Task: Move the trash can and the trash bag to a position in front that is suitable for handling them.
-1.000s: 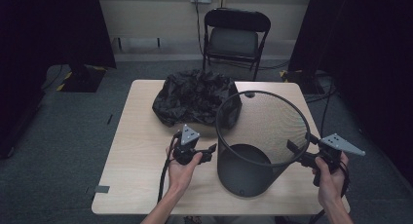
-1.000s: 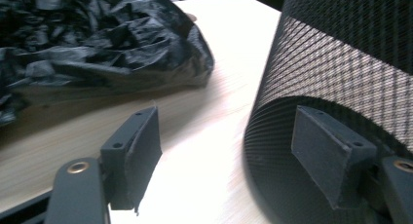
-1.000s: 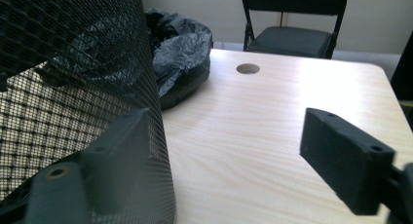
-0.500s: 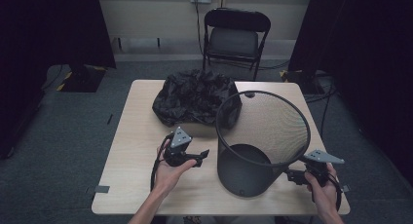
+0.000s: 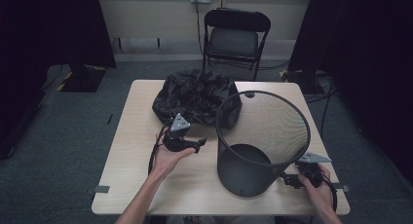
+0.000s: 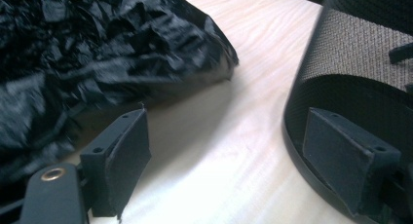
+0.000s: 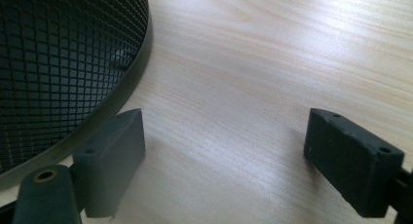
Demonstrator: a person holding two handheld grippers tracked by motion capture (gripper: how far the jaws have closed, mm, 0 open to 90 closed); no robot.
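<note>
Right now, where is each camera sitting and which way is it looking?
High view: above the person's side, looking forward and down on the table; both forearms, left gripper, right gripper.
Left gripper view: on the left gripper, facing the black plastic bag and bin; own open jaws.
Right gripper view: on the right gripper, low, beside the bin's base; own open jaws.
All share bin and table.

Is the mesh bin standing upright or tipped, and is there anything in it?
Upright and empty: the mesh bin rests on its base on the table, rim up, bare bottom showing inside.
</note>
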